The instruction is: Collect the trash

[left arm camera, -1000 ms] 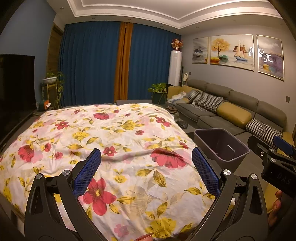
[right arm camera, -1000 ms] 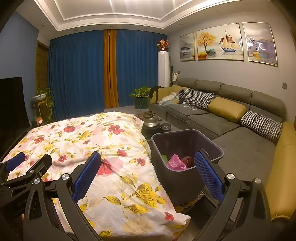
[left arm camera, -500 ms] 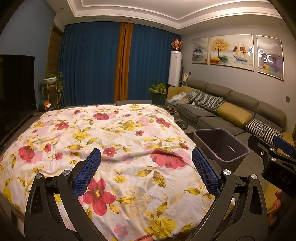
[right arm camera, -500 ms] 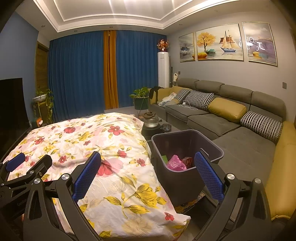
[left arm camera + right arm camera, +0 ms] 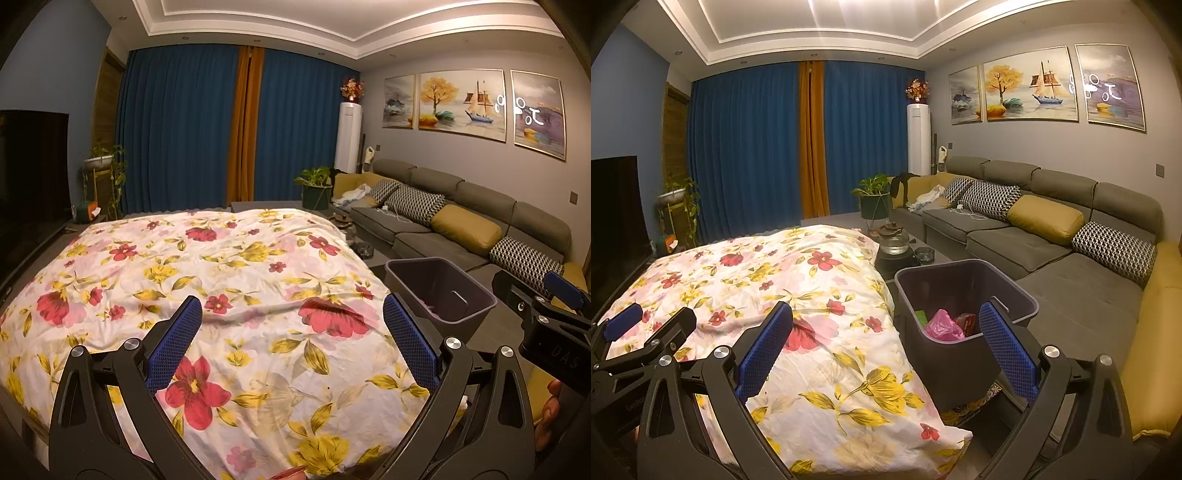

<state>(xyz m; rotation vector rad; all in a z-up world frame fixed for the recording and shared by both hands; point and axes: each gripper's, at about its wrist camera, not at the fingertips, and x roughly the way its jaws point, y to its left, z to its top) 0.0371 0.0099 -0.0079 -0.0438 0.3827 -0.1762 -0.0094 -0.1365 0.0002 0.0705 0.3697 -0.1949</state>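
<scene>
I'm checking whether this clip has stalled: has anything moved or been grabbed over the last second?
Nothing visibly changed. Both tongs, left and right, stay open and empty over the floral sheet, and the dark plastic bin still holds the pink bag.

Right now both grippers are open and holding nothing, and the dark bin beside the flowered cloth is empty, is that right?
Not quite. The bin is not empty: the right wrist view shows a pink bag with some red and green bits lying inside it. The rest holds: the left gripper and right gripper are both open with nothing in them, and the bin stands beside the flowered cloth.
</scene>
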